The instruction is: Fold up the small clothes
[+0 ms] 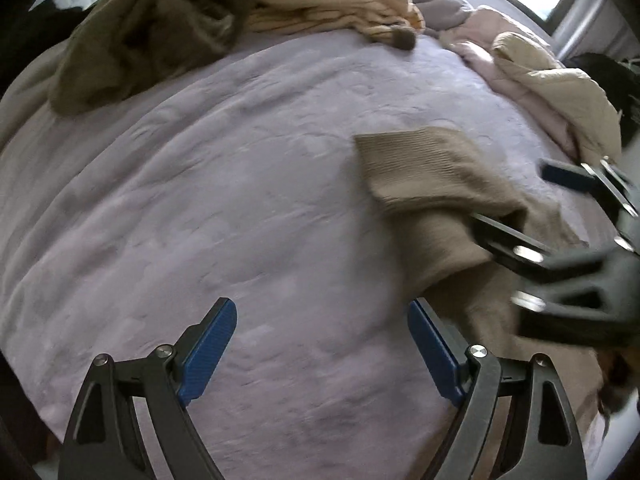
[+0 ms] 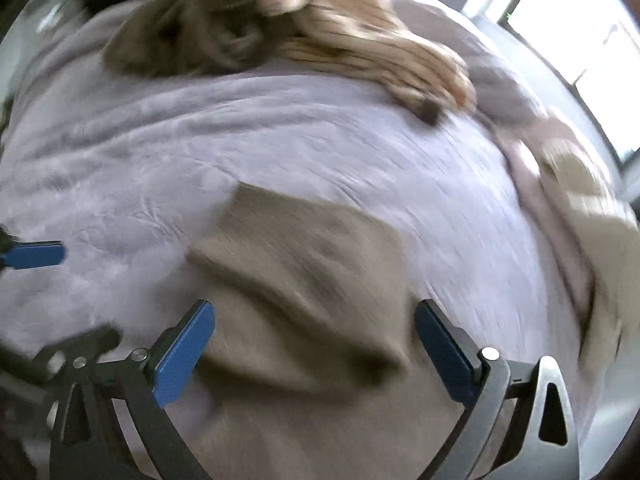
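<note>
A small tan knitted garment [image 1: 432,184] lies rumpled on the lilac bedspread [image 1: 224,184], its ribbed edge pointing to the upper left. My left gripper [image 1: 322,328] stands open over bare bedspread, just left of the garment, with nothing between its blue pads. In that view the right gripper [image 1: 516,196] comes in from the right, open, one finger lying on the cloth and the other beyond it. The right wrist view is blurred: the tan garment [image 2: 304,280] fills the space between the open right gripper [image 2: 316,324] and spreads ahead of it. A blue pad of the left gripper [image 2: 34,254] shows at the left edge.
At the far side of the bed lie an olive-brown garment [image 1: 132,48] and a striped beige knit [image 1: 328,4]. A pale pink and cream bundle [image 1: 552,92] sits at the right edge. A window [image 2: 580,36] is at the upper right.
</note>
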`<state>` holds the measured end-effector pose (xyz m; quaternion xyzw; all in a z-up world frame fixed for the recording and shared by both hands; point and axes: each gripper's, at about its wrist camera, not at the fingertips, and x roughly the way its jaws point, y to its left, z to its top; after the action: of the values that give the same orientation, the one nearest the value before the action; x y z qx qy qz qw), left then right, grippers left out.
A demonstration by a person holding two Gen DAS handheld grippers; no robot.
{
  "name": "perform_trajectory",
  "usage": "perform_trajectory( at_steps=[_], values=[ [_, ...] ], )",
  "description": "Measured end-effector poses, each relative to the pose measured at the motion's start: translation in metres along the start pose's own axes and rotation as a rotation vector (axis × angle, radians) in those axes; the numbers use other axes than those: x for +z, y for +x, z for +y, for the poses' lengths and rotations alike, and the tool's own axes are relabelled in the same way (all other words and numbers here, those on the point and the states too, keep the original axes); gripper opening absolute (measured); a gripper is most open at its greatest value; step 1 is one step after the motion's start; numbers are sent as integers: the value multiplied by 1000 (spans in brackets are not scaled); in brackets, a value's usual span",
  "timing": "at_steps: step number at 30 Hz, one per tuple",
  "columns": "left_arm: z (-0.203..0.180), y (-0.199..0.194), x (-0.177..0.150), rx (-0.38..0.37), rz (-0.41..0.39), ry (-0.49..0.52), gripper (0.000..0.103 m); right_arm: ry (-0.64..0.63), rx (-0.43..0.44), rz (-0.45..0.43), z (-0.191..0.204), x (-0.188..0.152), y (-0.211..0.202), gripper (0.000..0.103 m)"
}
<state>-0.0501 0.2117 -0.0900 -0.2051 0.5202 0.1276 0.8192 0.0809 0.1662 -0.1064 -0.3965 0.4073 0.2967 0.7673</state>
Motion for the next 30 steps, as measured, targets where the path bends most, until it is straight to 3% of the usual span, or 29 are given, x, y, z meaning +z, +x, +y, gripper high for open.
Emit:
perform_trajectory(
  at_steps=[1,3,4,5,6,11,16,20,23,27,30],
  values=[
    [5,-1,-2,-1,0,-8,87,-32,-11,-1,10,6,9,100],
    [15,-1,-7,-5,3,-35,87,-96,-60,9,29,14,31,86],
    [18,-2,-9,-5,3,-48,87,-119,-78,26,34,16,40,45],
    [17,-3,-9,-3,4,-52,87,-106,-55,46,33,19,47,21],
    [17,-2,-10,-3,7,-56,87,-41,-25,41,25,20,45,20],
    [3,-9,-5,-43,10,-45,87,400,50,-143,-59,2,-27,18],
    [-44,-16,6,-101,-30,55,87,684,-11,-226,-137,-61,-90,12],
    [-92,-4,2,-115,3,190,87,925,-61,-216,-187,-136,-113,12],
    [-118,1,-9,-125,21,239,87,1099,-61,-141,-211,-205,-107,12],
    [-142,22,-21,-24,36,320,87,1340,30,-84,-229,-281,-85,12],
    [-145,38,-20,44,33,336,87,1483,164,-71,-236,-321,-62,16]
  ],
)
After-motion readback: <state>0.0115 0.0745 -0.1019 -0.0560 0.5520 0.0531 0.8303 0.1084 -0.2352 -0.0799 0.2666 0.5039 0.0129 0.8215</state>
